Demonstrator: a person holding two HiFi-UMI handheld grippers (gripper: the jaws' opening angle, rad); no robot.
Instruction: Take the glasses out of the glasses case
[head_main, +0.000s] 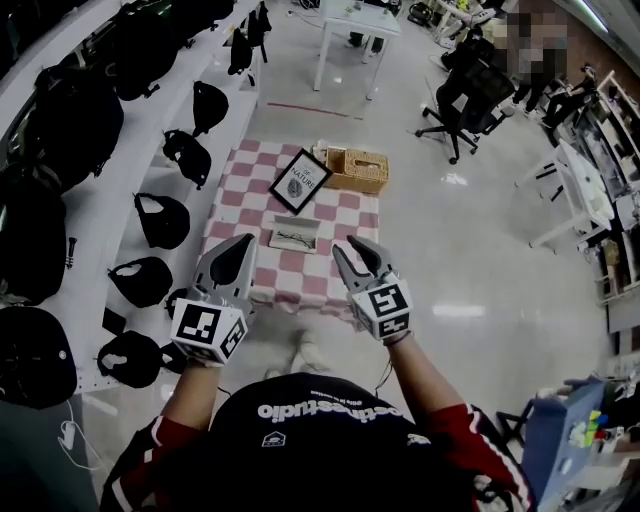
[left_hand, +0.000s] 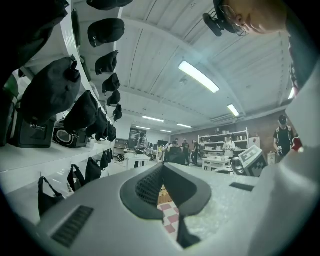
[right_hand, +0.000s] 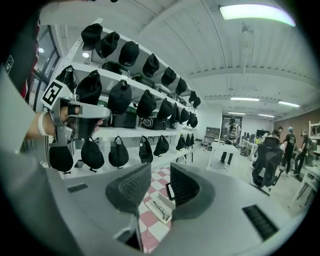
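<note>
A white glasses case (head_main: 296, 237) lies open on the pink-and-white checkered cloth (head_main: 240, 195), with dark-framed glasses (head_main: 293, 238) inside it. Both grippers hang in the air on the near side of the table, clear of the case. My left gripper (head_main: 240, 243) is shut, its pads meeting at the tips with nothing between them (left_hand: 162, 172). My right gripper (head_main: 355, 246) is open and empty. Through its gap (right_hand: 160, 187) the case (right_hand: 152, 209) and the glasses (right_hand: 161, 210) show below, well ahead of the pads.
A black-framed picture (head_main: 300, 181) and a wicker basket (head_main: 358, 169) sit at the back of the cloth. White shelves with black caps (head_main: 160, 220) run along the left. A white table (head_main: 357, 40) and an office chair (head_main: 470, 95) stand beyond, and people are at the far end.
</note>
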